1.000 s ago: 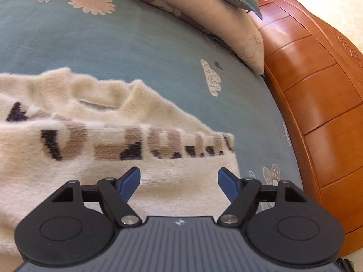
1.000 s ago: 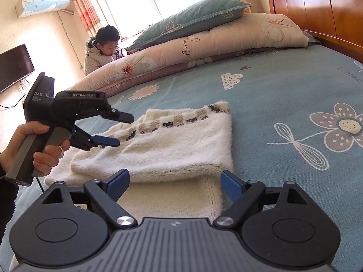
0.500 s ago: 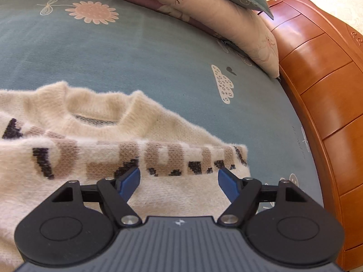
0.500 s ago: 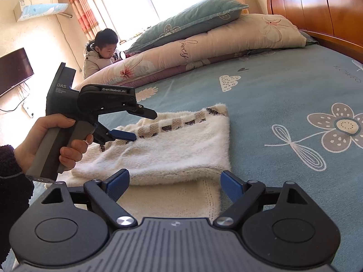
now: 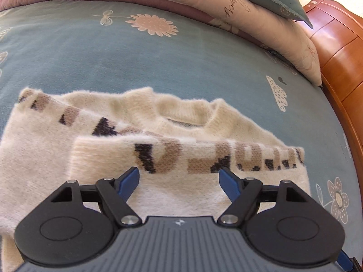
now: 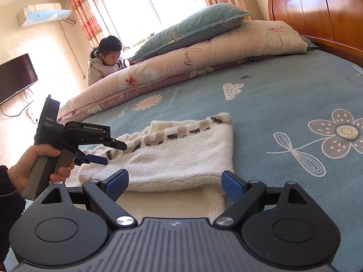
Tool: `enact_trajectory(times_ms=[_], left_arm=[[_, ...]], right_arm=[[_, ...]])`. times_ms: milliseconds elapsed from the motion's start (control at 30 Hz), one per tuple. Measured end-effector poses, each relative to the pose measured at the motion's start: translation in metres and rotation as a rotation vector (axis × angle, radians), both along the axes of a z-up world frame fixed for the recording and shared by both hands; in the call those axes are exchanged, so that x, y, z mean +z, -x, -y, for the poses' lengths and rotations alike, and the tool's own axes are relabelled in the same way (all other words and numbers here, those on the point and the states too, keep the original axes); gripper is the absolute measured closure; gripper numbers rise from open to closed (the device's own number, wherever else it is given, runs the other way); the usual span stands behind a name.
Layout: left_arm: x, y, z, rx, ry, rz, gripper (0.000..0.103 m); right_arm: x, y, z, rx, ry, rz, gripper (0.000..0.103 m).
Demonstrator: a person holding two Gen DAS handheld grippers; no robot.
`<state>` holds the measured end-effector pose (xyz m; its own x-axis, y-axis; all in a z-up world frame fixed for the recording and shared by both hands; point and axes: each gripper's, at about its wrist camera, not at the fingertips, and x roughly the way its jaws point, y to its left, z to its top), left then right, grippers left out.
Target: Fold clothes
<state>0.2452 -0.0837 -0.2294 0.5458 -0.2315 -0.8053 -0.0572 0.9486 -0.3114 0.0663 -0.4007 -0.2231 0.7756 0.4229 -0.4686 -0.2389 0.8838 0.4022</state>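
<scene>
A fluffy cream sweater (image 5: 172,140) with brown and black lettering lies partly folded on the blue floral bed. Its collar faces the pillows and a folded layer lies across the chest. My left gripper (image 5: 180,178) hovers open just above the folded layer, holding nothing. In the right wrist view the same sweater (image 6: 181,154) lies ahead, and my right gripper (image 6: 174,182) stands open over its near hem. The left gripper (image 6: 111,151), held by a hand, hangs open over the sweater's left side.
A rolled pink quilt (image 6: 204,61) and a teal pillow (image 6: 188,29) line the far side of the bed. The wooden headboard (image 5: 340,52) stands to the right. A person (image 6: 104,61) sits beyond the quilt, near a wall television (image 6: 15,77).
The left gripper has drawn back and swung left over the sweater, bringing more of its left side and the quilt into view. The right gripper has hardly moved. Both stay open.
</scene>
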Motion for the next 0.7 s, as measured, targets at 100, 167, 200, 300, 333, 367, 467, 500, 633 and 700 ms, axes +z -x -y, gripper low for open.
enact_trajectory(times_ms=[100, 167, 200, 300, 333, 367, 467, 500, 633, 700], left_arm=[[0.005, 0.003, 0.007, -0.038, 0.088, -0.015, 0.026], [0.008, 0.007, 0.029, -0.118, 0.146, -0.005, 0.026], [0.009, 0.009, 0.042, -0.157, 0.156, 0.004, 0.025], [0.004, 0.013, 0.072, -0.240, 0.179, -0.001, 0.025], [0.001, 0.013, 0.081, -0.259, 0.181, -0.009, 0.025], [-0.004, 0.013, 0.084, -0.260, 0.169, -0.022, 0.025], [-0.015, 0.017, 0.083, -0.251, 0.152, -0.040, 0.025], [-0.017, 0.019, 0.079, -0.247, 0.157, -0.039, 0.025], [-0.007, 0.029, 0.059, -0.207, 0.155, -0.050, 0.025], [-0.007, 0.032, 0.046, -0.182, 0.139, -0.051, 0.024]], right_arm=[[0.000, 0.000, 0.001, -0.004, -0.005, -0.001, 0.011], [0.000, 0.001, 0.000, -0.004, -0.004, 0.002, 0.011], [0.000, 0.002, -0.001, -0.003, -0.002, 0.002, 0.011], [0.000, 0.002, -0.002, -0.002, 0.005, 0.000, 0.011], [0.000, 0.002, -0.002, -0.001, 0.008, -0.001, 0.011], [0.000, 0.002, -0.002, -0.003, 0.007, -0.001, 0.011], [0.001, 0.003, 0.001, -0.007, -0.002, 0.000, 0.011], [0.001, 0.003, 0.001, -0.008, -0.005, 0.001, 0.011], [0.004, 0.005, 0.003, -0.009, -0.019, 0.011, 0.011], [0.006, 0.006, 0.003, -0.009, -0.024, 0.016, 0.010]])
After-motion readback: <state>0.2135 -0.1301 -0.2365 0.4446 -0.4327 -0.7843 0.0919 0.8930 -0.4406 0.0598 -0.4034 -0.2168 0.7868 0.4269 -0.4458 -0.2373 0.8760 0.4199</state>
